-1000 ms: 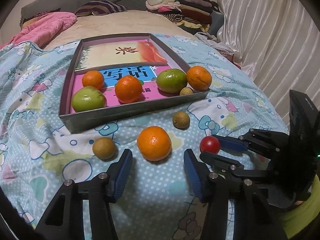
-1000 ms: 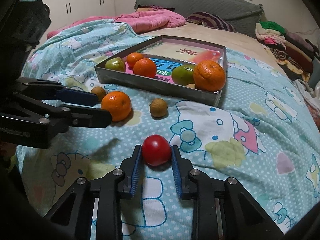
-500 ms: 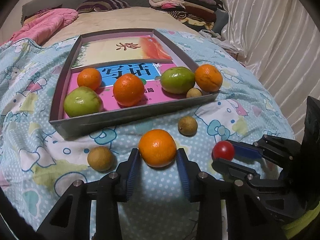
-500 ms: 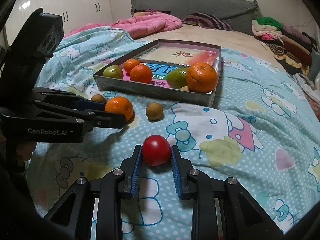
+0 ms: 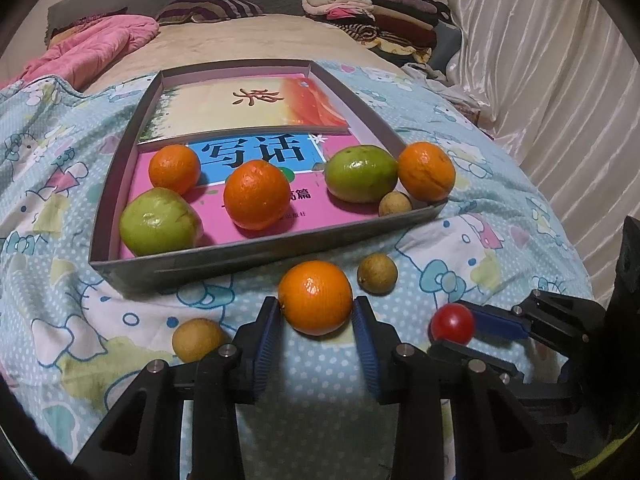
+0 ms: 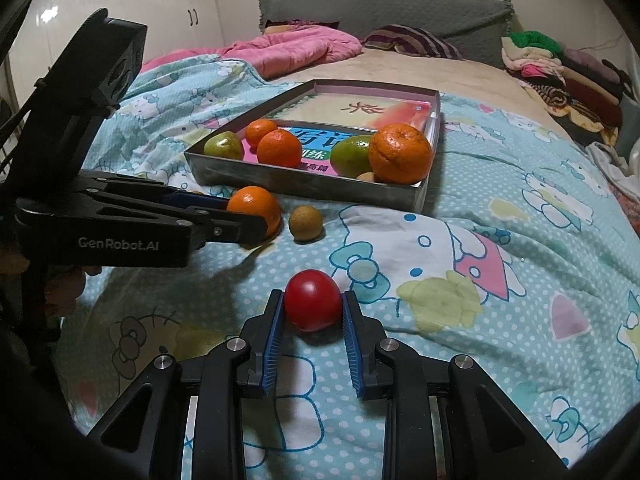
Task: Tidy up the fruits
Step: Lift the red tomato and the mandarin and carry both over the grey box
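Note:
On the blue patterned bedspread, my left gripper is shut on a loose orange, its blue pads pressing both sides. The right wrist view shows the same orange between the left fingers. My right gripper is shut on a small red tomato, which rests on the bedspread; the left wrist view shows that tomato at the right. Behind stands a grey tray lined with books, holding three oranges, two green fruits and a small brown fruit.
Two small brown fruits lie loose on the bedspread, one right of the held orange and one left of my left fingers. A pink quilt and folded clothes lie at the bed's far end. A curtain hangs on the right.
My left gripper moved forward around the loose orange and shut on it. The right gripper kept its grip on the tomato and stayed where it was.

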Tool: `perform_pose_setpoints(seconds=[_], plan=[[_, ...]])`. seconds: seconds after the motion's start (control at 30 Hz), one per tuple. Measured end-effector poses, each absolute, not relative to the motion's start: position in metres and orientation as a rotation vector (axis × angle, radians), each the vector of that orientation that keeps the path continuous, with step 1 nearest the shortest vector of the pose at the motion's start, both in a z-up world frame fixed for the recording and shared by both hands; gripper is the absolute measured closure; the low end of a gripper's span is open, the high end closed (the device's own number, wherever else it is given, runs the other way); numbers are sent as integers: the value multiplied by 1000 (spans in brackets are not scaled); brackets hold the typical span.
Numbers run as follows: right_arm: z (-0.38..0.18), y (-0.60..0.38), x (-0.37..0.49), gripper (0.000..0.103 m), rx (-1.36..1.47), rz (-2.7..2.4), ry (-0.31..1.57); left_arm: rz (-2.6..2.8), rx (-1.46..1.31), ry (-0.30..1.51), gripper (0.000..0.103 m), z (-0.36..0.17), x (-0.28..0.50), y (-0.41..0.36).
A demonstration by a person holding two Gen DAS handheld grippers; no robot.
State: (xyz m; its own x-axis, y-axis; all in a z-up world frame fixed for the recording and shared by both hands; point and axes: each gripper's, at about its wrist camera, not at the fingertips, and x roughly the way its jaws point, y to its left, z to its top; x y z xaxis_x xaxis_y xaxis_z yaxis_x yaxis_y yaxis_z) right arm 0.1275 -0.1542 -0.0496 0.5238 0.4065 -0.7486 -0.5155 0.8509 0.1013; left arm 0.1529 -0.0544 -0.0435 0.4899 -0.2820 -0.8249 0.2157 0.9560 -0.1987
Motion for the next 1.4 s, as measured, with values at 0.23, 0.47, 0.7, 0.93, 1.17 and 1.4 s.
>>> perform_pose_setpoints(seconds=[0.23, 0.47, 0.7, 0.93, 1.17, 1.4], plan=[[-49, -156, 128, 74, -125, 554, 857, -294, -71, 1021, 65, -47, 160, -56], [-49, -156, 128, 74, -122, 551, 857, -308, -105, 1038, 63, -54, 166, -54], [-42, -162, 127, 74, -73, 549, 832, -307, -128, 1019, 64, -43, 159, -47], [-28, -161, 121, 75, -53, 550, 792, -286, -153, 972, 64, -16, 144, -23], [-7, -147, 116, 74, -64, 567, 740, -234, -187, 936, 64, 0, 138, 10], [15, -124, 126, 74, -83, 580, 706, -193, -204, 914, 64, 9, 137, 34]])
